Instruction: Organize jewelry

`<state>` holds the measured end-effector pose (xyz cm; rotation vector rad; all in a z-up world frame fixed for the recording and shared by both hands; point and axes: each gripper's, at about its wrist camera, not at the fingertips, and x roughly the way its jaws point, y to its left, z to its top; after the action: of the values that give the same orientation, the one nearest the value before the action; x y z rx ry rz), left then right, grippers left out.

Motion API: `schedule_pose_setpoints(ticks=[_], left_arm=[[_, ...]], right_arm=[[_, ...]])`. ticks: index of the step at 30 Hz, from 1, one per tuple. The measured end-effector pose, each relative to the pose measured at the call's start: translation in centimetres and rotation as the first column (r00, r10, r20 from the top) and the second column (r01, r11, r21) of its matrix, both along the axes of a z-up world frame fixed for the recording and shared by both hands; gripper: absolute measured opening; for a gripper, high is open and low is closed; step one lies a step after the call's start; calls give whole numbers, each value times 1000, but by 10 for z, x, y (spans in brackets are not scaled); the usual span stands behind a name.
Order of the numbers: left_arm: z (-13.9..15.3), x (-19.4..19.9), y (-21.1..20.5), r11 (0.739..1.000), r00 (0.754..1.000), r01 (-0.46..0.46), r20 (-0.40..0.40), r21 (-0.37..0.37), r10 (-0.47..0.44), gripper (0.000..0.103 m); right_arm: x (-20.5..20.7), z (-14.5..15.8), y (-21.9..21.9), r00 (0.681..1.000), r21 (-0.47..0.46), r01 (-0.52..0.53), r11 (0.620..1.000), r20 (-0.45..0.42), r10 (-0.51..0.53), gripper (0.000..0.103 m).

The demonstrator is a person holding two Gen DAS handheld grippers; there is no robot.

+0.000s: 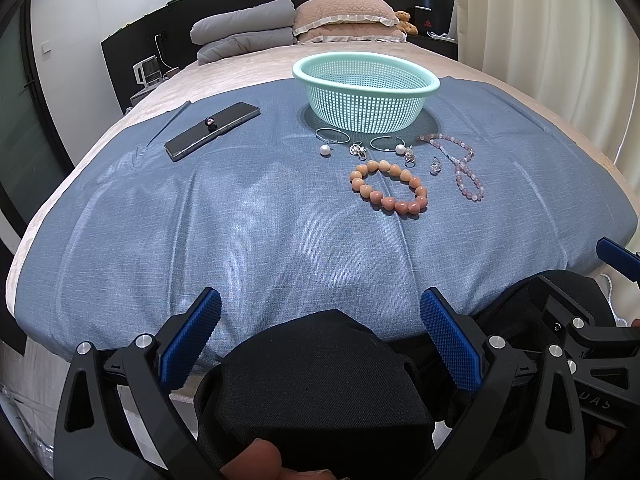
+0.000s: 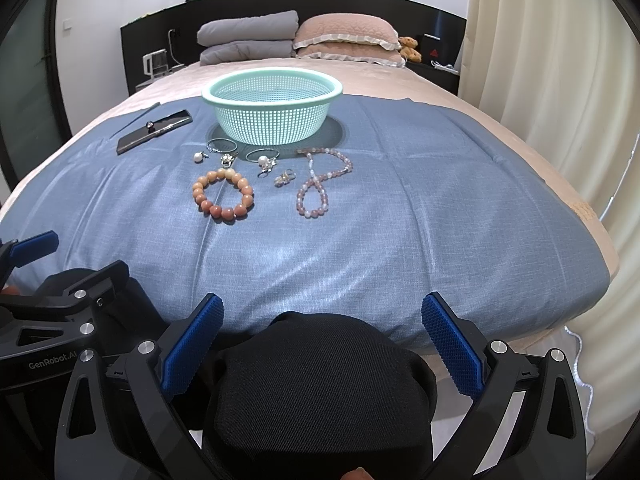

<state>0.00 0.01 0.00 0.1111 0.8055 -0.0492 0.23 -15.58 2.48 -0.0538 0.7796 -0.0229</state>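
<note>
A mint-green plastic basket (image 1: pixel 366 92) (image 2: pixel 272 110) stands on the blue cloth (image 1: pixel 240 220) (image 2: pixel 400 208) on the bed. In front of it lie an orange bead bracelet (image 1: pixel 389 192) (image 2: pixel 223 196), a pink bead strand (image 1: pixel 460 164) (image 2: pixel 320 184), two pearl hoop earrings (image 1: pixel 332 142) (image 1: pixel 390 146) and small silver rings (image 1: pixel 434 166) (image 2: pixel 285 177). Another ring (image 1: pixel 211 122) sits on a black phone (image 1: pixel 212 130) (image 2: pixel 154 131). My left gripper (image 1: pixel 320 344) and right gripper (image 2: pixel 322 346) both hang open at the bed's near edge, well short of the jewelry, holding nothing.
Folded grey bedding (image 1: pixel 244 36) and pink pillows (image 1: pixel 348 20) sit at the headboard, with a teddy bear (image 1: pixel 407 22) beside them. Cream curtains (image 2: pixel 552 80) hang on the right. A white kettle (image 1: pixel 145 70) stands on the left nightstand. A person's dark-clothed legs (image 1: pixel 320 380) are below the grippers.
</note>
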Motion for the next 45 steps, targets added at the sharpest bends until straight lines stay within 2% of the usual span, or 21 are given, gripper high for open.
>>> schedule_pose_setpoints(ticks=[31, 37, 39, 42, 45], left_arm=[[-1, 0, -1, 1000, 1000, -3, -4, 2, 3, 97], [-1, 1, -4, 999, 1000, -3, -26, 40, 4, 97], [1, 4, -2, 1000, 1000, 9, -29, 29, -8, 97], [3, 11, 3, 1000, 998, 27, -57, -6, -27, 97], [8, 24, 11, 1000, 998, 12, -55, -8, -13, 97]], right_arm=[[-2, 1, -1, 1000, 4, 0, 1000, -6, 0, 95], [-2, -1, 4, 1000, -30, 6, 1000, -15, -7, 95], [-1, 1, 1, 1000, -10, -5, 1000, -25, 5, 95], [8, 1, -9, 997, 66, -18, 998, -70, 23, 95], [22, 1, -22, 992, 162, -9, 987, -124, 29, 95]])
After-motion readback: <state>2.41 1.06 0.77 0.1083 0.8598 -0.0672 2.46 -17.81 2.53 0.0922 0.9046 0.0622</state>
